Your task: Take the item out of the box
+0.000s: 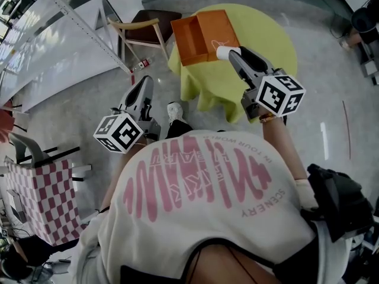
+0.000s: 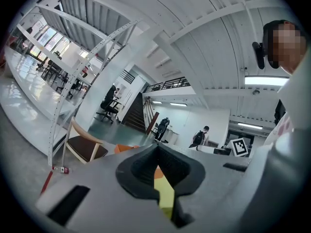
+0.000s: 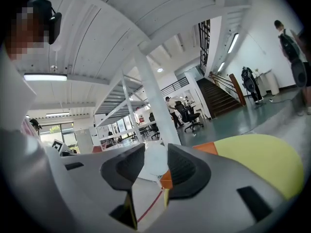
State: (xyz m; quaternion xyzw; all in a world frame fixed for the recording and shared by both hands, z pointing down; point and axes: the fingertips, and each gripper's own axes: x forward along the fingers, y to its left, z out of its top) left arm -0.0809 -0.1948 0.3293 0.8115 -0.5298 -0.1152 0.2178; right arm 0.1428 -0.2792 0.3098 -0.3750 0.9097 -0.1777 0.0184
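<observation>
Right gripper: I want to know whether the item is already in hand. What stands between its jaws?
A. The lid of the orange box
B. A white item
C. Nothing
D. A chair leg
B: the right gripper view shows the right gripper closed on a white item, with a pad pressing on each side of it.

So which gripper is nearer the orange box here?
Right. The right gripper, shut on a white item, is over the table beside the orange box. The left gripper is off the table, over the floor, well left of the box.
</observation>
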